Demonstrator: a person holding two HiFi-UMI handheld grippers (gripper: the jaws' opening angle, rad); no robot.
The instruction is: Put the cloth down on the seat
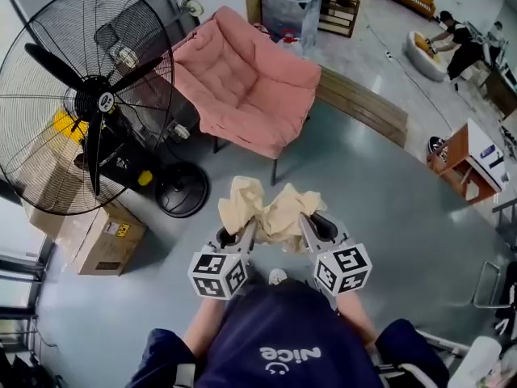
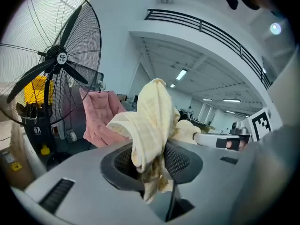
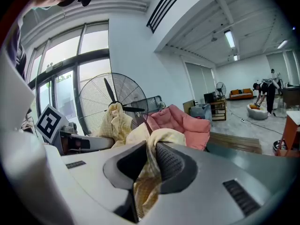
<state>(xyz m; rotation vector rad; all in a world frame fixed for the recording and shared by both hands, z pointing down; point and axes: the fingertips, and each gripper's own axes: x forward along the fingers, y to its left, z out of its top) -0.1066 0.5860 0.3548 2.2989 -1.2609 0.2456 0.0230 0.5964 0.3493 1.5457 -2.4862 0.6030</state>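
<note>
Fingers [image 2: 183,159] of my left gripper [image 1: 240,237] and right gripper [image 1: 313,226] clenched bunched edges of the cloth [image 1: 271,208], which I judged light, limp, unbreakable.

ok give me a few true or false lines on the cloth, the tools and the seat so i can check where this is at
1. The left tool and the right tool both grip the cloth. True.
2. The cloth lies on the pink seat. False: it hangs between the two tools, short of the seat, above the floor.
3. A large black fan stands to the seat's left in the head view. True.
4. The right tool is open and empty. False: its jaws are closed on a fold of the cloth.
5. A cardboard box sits on the seat. False: it stands on the floor near the fan.
</note>
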